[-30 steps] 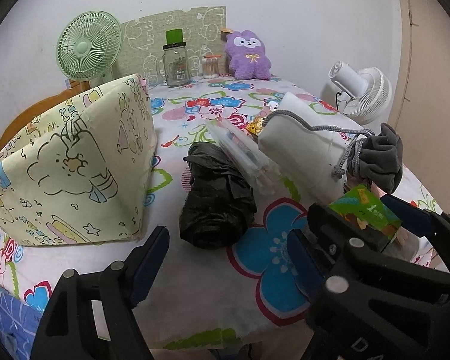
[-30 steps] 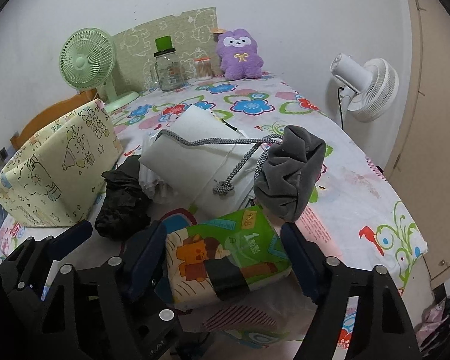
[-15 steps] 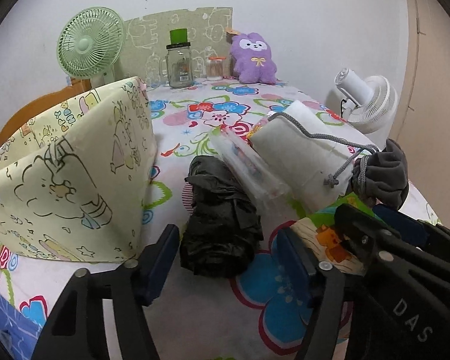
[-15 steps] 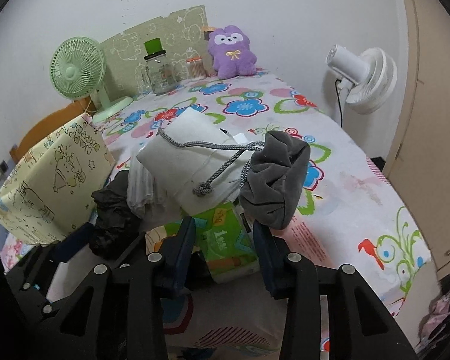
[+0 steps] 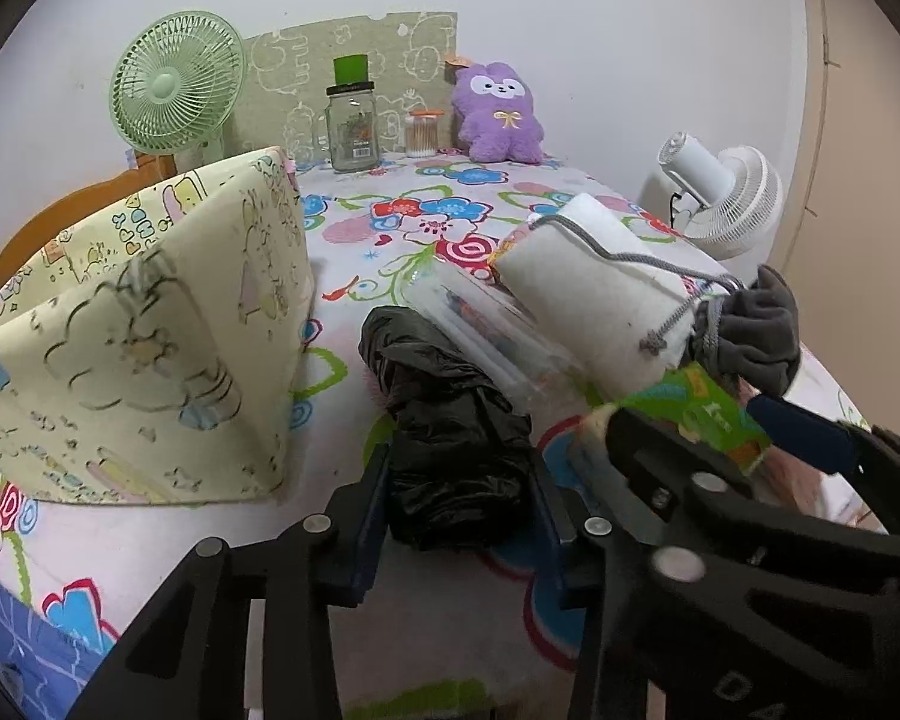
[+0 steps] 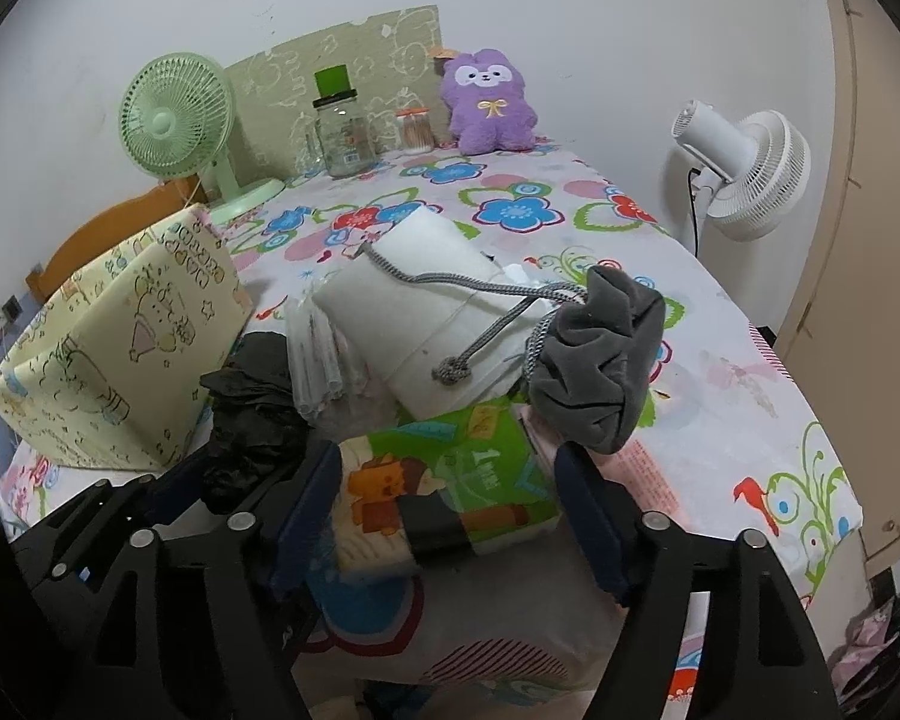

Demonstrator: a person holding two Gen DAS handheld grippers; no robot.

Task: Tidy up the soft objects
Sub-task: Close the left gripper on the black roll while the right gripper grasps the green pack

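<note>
Tissue pack [image 6: 450, 492], green with a cartoon print, lies at the near edge of the flowered table [image 6: 750, 372], at about 6 o'clock in the right wrist view, tucked under the white padded roll [image 6: 414, 312] and just beside the grey drawstring pouch [image 6: 600, 360] at 3 o'clock from the roll. The right gripper [image 6: 450, 510] has its fingers spread to either side of the pack, bracketing it; whether the pads already press its sides cannot be told. In the left wrist view, the left gripper [image 5: 459, 510] likewise stands spread around the crumpled black plastic bag [image 5: 450, 420] at 6 o'clock, apparently not yet squeezing. The yellow fabric bin [image 5: 150, 348] sits at 9 o'clock, its opening hidden. To do this well, I judge each gripper should close gently on the middle of its soft item, as both will crush and slip. The pack should be drawn out toward 6 o'clock before lifting, lest the roll and pouch cord [image 6: 480, 294] come along. Clear sleeves [image 5: 498, 330] lean between bag and roll.
</note>
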